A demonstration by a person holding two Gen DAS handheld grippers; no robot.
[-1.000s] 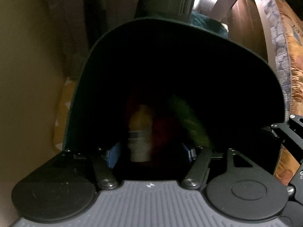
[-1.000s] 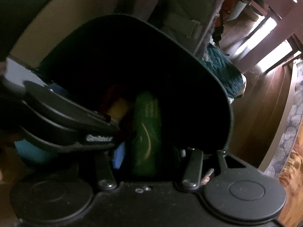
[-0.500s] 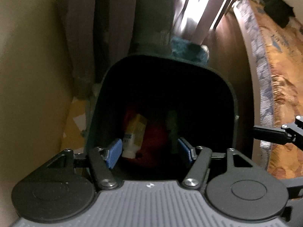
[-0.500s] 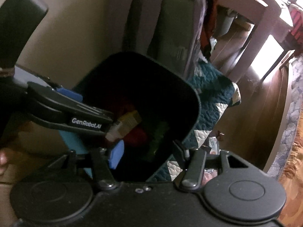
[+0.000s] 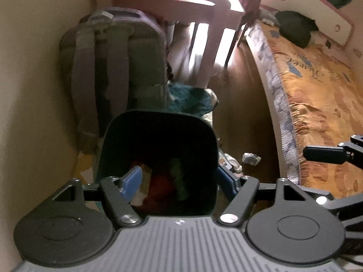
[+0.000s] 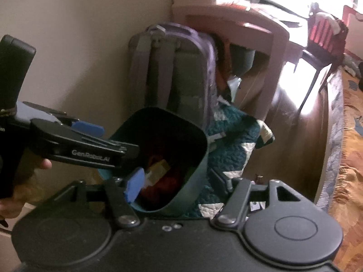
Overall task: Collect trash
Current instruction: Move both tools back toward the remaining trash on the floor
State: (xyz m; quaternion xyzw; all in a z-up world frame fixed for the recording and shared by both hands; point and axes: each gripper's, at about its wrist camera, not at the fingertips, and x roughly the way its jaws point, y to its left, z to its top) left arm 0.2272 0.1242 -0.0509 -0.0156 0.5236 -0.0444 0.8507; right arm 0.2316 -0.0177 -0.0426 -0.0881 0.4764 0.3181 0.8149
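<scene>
A dark green trash bin [image 5: 158, 115] stands on the floor below both grippers. In it lie a yellow and white carton [image 6: 158, 168], something red [image 5: 158, 185] and something green [image 5: 178, 174]. My left gripper [image 5: 178, 173] hangs over the bin's mouth with its jaws opening and nothing between its blue pads [image 5: 132, 180]. My right gripper [image 6: 177, 175] is above the bin's near side, its jaws also opening and empty. The left gripper [image 6: 88, 145] shows in the right wrist view, held by a hand [image 6: 43, 164]. A crumpled scrap [image 5: 250, 158] lies on the floor right of the bin.
A grey-purple backpack [image 5: 118, 68] leans on the wall behind the bin. A teal quilt [image 6: 233, 147] is bunched beside the bin. A bed with an orange cover [image 5: 317, 90] runs along the right. A pink desk [image 5: 181, 6] stands at the back.
Both grippers have risen away from the bin, which now looks smaller and farther below. Their jaws stand wider. The carton and the green item now lie down in the bin.
</scene>
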